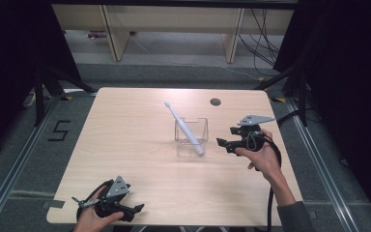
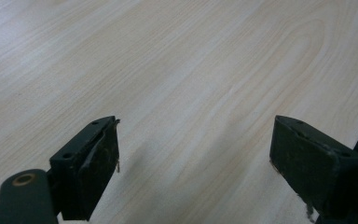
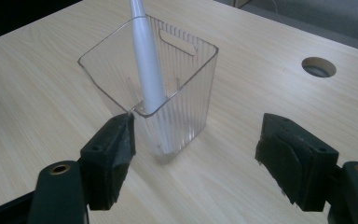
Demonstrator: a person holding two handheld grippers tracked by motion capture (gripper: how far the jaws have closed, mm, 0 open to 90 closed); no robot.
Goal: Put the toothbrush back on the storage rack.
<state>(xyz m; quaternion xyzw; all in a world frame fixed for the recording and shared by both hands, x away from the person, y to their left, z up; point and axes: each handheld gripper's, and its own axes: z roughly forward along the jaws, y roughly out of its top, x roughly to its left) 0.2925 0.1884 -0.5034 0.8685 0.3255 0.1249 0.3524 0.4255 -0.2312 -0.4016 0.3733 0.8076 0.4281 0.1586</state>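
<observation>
White toothbrush (image 1: 185, 129) stands tilted inside a clear ribbed container (image 1: 200, 126), near mid-table, its head leaning out over the far-left rim. Right gripper (image 1: 223, 143) hovers just beside the container on its right, jaws spread wide with nothing between them. Left gripper (image 1: 134, 210) sits well apart at the near edge of the wooden table (image 1: 125, 145), jaws also wide, over bare wood. Round cable hole (image 1: 215, 102) near the far edge.

High view looks down on the whole table (image 1: 140, 145); both gripper views skim that tabletop closely.
</observation>
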